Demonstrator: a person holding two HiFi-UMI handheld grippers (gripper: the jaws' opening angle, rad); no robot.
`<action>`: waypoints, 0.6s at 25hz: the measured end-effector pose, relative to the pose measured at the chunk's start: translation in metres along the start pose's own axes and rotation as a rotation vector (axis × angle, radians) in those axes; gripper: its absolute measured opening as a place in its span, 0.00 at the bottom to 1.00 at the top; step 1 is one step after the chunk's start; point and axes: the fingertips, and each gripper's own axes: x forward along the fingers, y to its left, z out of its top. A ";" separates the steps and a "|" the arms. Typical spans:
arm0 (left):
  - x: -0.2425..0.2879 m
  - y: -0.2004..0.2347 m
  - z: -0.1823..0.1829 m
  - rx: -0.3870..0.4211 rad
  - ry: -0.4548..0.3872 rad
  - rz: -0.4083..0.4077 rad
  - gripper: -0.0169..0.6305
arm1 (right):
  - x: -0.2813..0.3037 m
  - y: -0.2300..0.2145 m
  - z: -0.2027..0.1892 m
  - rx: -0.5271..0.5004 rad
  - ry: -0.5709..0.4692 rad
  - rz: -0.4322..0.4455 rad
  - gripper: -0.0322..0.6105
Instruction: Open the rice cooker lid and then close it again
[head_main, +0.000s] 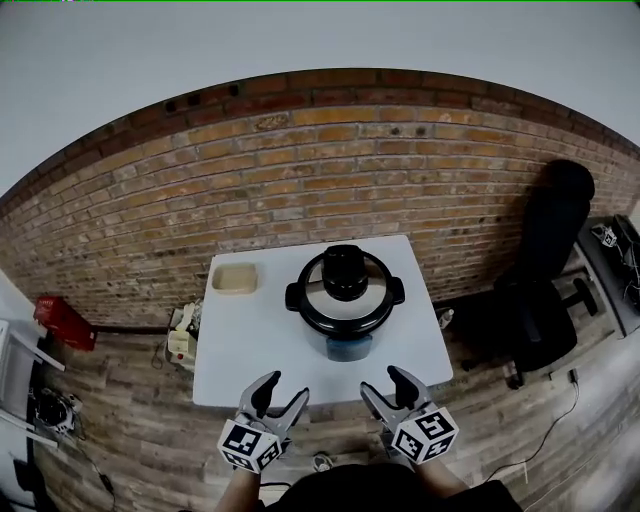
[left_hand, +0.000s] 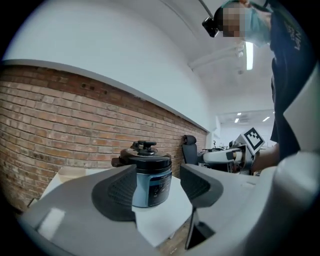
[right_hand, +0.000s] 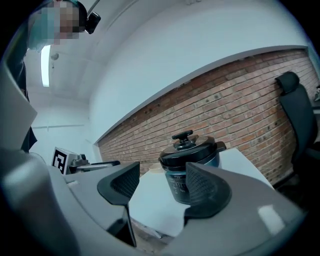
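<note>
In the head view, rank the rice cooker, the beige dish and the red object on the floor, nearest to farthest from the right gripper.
From the right gripper:
1. Rice cooker, middle of the table.
2. Beige dish, table's far left corner.
3. Red object, on the floor, far left.

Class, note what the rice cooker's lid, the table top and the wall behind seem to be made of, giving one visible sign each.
The lid looks like glossy dark plastic or coated metal: reflections ring it. The table top is smooth matt white, perhaps laminate; no grain shows. The wall is rough reddish brick with pale mortar joints.
</note>
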 end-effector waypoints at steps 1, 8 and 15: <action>0.002 0.003 0.002 0.006 -0.001 -0.020 0.41 | -0.001 0.001 -0.002 0.007 -0.003 -0.020 0.48; 0.024 0.024 0.019 0.038 -0.029 -0.106 0.41 | -0.002 -0.002 -0.008 0.021 -0.011 -0.107 0.48; 0.073 0.041 0.035 0.073 -0.039 -0.145 0.41 | 0.022 -0.026 0.009 0.018 -0.029 -0.115 0.48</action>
